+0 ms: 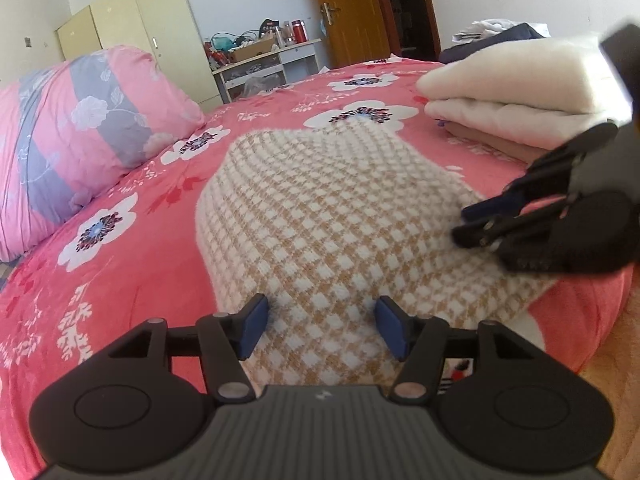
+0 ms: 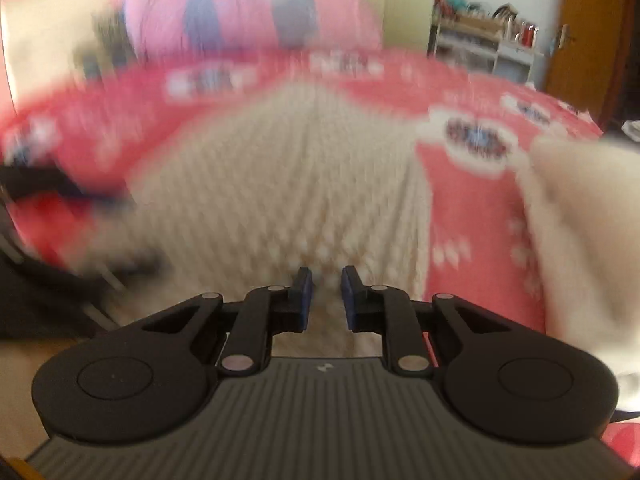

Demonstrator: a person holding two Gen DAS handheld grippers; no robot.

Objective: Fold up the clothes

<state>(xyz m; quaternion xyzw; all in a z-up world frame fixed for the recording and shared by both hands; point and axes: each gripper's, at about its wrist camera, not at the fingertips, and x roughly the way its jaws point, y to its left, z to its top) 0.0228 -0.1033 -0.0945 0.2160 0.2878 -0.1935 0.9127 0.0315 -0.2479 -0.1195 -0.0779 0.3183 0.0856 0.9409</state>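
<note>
A beige-and-white checked knit garment [image 1: 328,208] lies folded on the pink floral bed sheet [image 1: 132,240]. My left gripper [image 1: 325,322] is open at the garment's near edge, and its blue pads [image 1: 256,326] straddle the knit without pressing it. My right gripper [image 1: 466,226] reaches in from the right over the garment's right edge, its fingers close together. In the blurred right wrist view the right gripper [image 2: 326,294] shows a narrow gap between its pads, with the garment [image 2: 288,184] just beyond and nothing clearly pinched.
A stack of folded cream clothes [image 1: 520,92] sits on the bed at the right, close to the right gripper. A pink and lilac quilt [image 1: 80,128] lies at the left. Beyond the bed are a cabinet [image 1: 132,32], a cluttered desk [image 1: 264,60] and a wooden door [image 1: 348,8].
</note>
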